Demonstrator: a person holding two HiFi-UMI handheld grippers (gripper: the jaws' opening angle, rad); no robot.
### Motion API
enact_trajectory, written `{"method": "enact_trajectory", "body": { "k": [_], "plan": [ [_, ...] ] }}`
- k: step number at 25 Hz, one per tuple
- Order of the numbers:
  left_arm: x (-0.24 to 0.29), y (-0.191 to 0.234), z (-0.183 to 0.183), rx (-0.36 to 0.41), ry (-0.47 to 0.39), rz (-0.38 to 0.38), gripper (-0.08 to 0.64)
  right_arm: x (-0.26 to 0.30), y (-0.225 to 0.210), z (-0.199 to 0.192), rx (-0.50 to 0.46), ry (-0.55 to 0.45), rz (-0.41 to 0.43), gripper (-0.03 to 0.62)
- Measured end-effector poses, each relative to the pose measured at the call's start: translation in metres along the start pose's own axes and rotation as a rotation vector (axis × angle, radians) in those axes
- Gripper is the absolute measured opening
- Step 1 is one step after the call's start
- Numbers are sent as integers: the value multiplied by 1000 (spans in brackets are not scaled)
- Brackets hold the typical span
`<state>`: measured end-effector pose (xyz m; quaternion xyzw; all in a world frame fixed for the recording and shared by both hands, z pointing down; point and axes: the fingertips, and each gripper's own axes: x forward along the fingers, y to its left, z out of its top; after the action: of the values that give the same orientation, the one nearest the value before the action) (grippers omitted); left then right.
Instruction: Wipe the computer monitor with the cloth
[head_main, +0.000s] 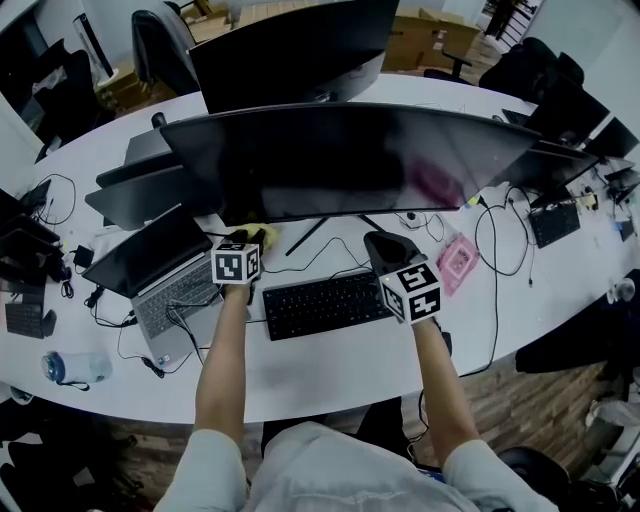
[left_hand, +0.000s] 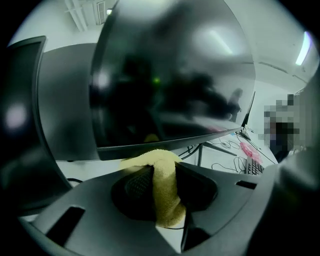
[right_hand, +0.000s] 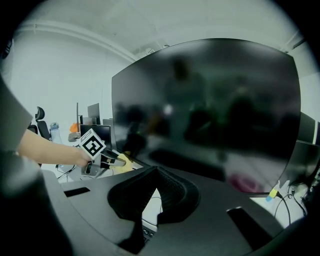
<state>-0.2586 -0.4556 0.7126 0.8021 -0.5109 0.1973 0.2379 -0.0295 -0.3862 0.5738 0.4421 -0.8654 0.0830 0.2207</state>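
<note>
Left gripper (head_main: 244, 240) pinches the yellow cloth (left_hand: 165, 190) just below the monitor's (head_main: 350, 160) lower left edge, beyond the keyboard (head_main: 325, 303); right gripper (right_hand: 156, 173), jaws together and empty, hovers to its right.

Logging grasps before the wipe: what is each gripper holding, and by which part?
The left gripper holds the yellow cloth, pinched across a bunched fold, with cloth sticking out above and below. The right gripper is shut on nothing.

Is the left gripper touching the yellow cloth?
Touching. The left gripper view shows the left gripper shut on the yellow cloth, which is pinched between its fingers.
</note>
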Motion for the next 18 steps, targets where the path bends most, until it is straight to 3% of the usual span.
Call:
{"method": "enact_trajectory", "body": {
  "k": [8,12,18],
  "plan": [
    [20,-48,9,-11,19,-20,114,-26,-43,-16,26,9,-24,23],
    [38,-85,14,-2,20,-76,114,-39,-62,-25,39,16,-39,22],
    [53,-113,16,-5,48,-51,114,-60,-92,-38,59,25,-61,23]
  ]
}}
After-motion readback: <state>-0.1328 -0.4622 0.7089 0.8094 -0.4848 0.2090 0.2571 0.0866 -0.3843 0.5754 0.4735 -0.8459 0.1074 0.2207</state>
